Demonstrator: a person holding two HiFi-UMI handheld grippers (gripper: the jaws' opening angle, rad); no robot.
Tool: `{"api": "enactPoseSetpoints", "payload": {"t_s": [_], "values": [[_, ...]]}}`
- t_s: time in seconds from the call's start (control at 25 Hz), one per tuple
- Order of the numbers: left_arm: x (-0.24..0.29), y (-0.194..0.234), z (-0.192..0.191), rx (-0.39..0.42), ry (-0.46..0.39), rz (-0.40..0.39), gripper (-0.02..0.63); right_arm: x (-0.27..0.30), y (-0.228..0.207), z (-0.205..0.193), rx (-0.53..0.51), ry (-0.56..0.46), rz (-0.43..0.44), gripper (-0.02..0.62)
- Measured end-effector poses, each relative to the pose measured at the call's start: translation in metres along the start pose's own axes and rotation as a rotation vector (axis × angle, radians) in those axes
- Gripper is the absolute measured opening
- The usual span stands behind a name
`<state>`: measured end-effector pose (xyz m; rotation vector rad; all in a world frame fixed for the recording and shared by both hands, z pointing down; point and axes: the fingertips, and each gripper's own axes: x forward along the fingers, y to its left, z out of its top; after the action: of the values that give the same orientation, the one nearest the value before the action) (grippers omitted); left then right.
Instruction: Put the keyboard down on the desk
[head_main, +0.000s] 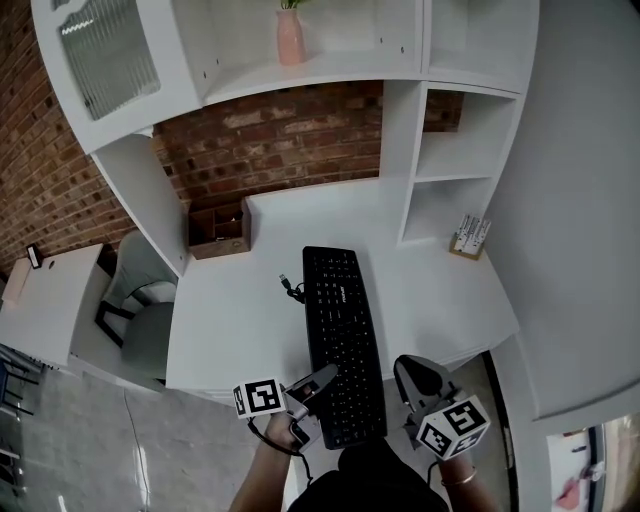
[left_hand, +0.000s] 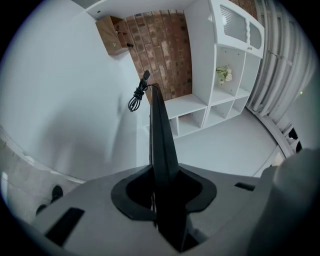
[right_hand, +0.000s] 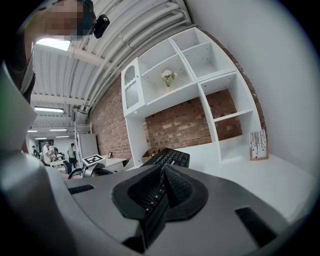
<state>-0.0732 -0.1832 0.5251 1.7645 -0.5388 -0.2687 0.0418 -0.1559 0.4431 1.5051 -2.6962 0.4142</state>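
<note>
A black keyboard (head_main: 340, 320) lies lengthwise over the white desk (head_main: 240, 320), its near end past the desk's front edge. Its coiled cable (head_main: 290, 287) sits at its far left. My left gripper (head_main: 318, 382) is shut on the keyboard's near left edge. In the left gripper view the keyboard (left_hand: 159, 130) shows edge-on as a thin black blade between the jaws of the left gripper (left_hand: 162, 200). My right gripper (head_main: 405, 385) is at the near right corner. In its own view the right gripper (right_hand: 161, 192) is shut on the keyboard (right_hand: 170, 157). I cannot tell whether the keyboard rests on the desk.
A brown wooden box (head_main: 218, 230) stands at the desk's back left and a small card stand (head_main: 470, 236) at the right. White shelves rise behind, with a pink vase (head_main: 290, 38) on one. A grey chair (head_main: 140, 310) and a white side table (head_main: 45, 300) stand to the left.
</note>
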Motion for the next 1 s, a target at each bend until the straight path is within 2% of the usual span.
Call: {"api": "enactPoseSetpoints", "payload": {"t_s": [0.12,0.6,1.0], "values": [[0.014,0.013,0.009,-0.002,0.005,0.039,0.101,0.017,-0.014,0.004,0.008,0.006,0.013,0.006],[0.068,0.050,0.059,-0.049,-0.004,0.082,0.101,0.079,-0.069,0.008,0.027,0.041,0.041,0.006],[0.095,0.064,0.084,-0.055,-0.002,0.115,0.101,0.113,-0.092,0.007,0.040,0.063,0.083,0.006]]}}
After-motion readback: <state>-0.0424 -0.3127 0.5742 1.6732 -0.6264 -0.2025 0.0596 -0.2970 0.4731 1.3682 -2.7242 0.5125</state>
